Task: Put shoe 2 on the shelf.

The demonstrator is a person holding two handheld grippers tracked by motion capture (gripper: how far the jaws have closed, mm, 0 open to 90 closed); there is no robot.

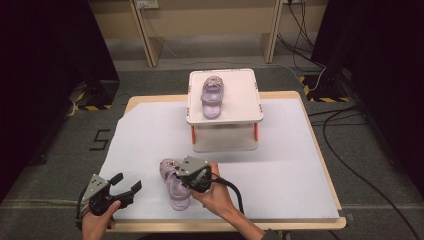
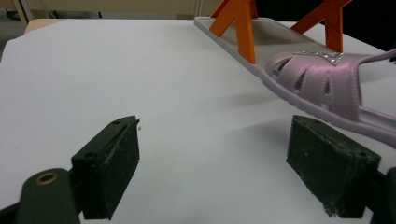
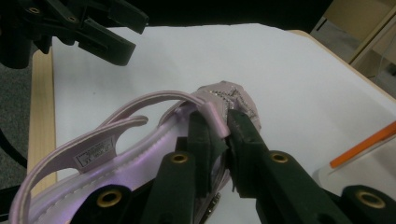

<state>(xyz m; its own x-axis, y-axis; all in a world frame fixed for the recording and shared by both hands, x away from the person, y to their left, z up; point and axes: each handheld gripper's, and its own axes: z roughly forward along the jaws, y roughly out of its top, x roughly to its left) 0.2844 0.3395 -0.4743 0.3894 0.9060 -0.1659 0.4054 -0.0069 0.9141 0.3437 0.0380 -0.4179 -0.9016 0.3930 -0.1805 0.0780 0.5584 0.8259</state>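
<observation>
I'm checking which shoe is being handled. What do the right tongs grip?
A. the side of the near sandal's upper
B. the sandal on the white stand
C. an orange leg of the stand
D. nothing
A: the right tongs are shut on the side of the near lilac sandal upper, beside its sparkly strap.

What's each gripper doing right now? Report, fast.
Left gripper: open, jaws apart over the white table cover, holding nothing.
Right gripper: shut on the purple sandal, pinching its upper.
</observation>
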